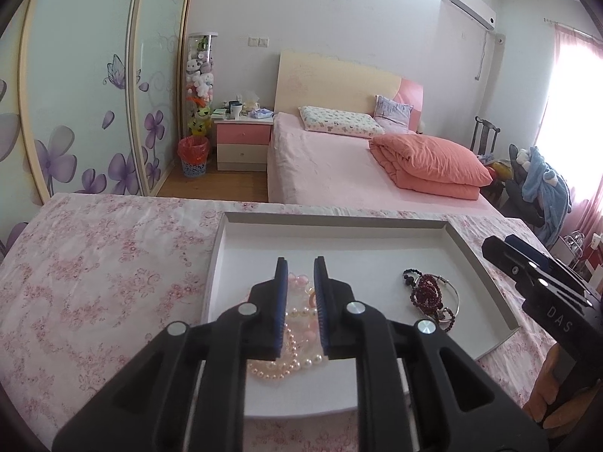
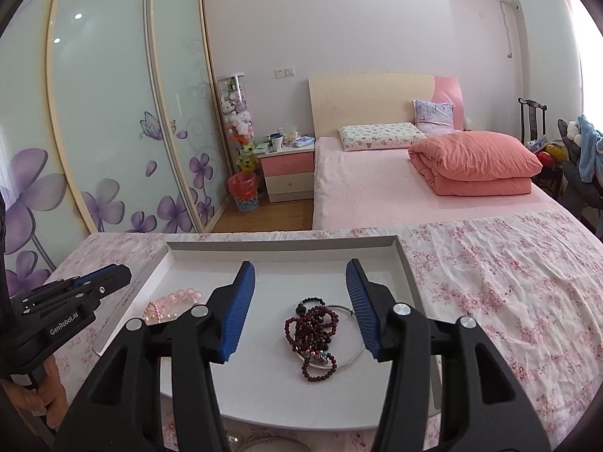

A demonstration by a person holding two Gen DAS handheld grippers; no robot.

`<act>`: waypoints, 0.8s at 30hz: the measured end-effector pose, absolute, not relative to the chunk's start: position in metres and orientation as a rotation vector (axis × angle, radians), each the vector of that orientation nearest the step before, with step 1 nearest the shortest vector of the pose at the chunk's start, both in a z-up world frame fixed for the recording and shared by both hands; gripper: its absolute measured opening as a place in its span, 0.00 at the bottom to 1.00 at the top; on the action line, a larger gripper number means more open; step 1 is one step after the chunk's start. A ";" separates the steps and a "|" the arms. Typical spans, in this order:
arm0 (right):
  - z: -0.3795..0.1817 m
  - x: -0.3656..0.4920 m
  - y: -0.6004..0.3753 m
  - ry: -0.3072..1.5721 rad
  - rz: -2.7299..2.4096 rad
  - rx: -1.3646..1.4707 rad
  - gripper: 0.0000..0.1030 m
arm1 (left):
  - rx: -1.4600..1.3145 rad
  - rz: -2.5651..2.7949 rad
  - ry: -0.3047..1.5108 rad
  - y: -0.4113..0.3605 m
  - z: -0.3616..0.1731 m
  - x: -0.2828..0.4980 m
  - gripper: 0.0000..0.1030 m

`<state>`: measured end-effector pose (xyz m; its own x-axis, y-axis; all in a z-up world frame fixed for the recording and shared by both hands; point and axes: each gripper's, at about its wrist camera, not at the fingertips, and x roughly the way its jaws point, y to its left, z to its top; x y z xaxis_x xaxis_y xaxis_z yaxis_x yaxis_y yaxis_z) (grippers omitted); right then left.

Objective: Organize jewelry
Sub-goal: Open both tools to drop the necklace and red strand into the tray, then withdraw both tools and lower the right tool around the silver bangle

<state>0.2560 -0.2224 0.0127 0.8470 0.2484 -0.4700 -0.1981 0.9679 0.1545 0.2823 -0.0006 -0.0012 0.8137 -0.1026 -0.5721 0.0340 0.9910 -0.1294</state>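
A shallow white tray [image 1: 335, 237] lies on a floral cloth. In it are pink and white pearl strands [image 1: 297, 365], a dark red bead string [image 1: 427, 293] and a thin silver bangle [image 1: 454, 293]. My left gripper [image 1: 300, 269] hovers over the pearls with its jaws narrowly apart and nothing between them. My right gripper [image 2: 300, 275] is wide open above the red beads [image 2: 311, 333] and the bangle [image 2: 356, 354], which lie between its fingers. The pearls also show in the right wrist view [image 2: 171, 303], as does the tray [image 2: 282, 245].
The floral cloth [image 1: 94, 282] covers the table around the tray. Beyond it are a pink bed [image 1: 339, 165], a bedside cabinet [image 1: 243, 143], a red bin [image 1: 194, 154] and wardrobe doors [image 1: 86, 94]. A chair with clothes [image 1: 539, 184] stands at the right.
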 end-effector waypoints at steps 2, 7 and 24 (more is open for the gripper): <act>0.012 0.250 -0.224 0.511 0.238 0.101 0.50 | -0.117 -0.073 0.613 0.001 0.001 0.273 0.20; 0.006 0.234 -0.229 0.539 0.253 0.089 0.50 | -0.117 -0.082 0.622 0.005 -0.001 0.250 0.20; -0.045 0.160 -0.232 0.780 0.301 0.052 0.50 | -0.102 -0.082 0.703 0.025 -0.038 0.155 0.33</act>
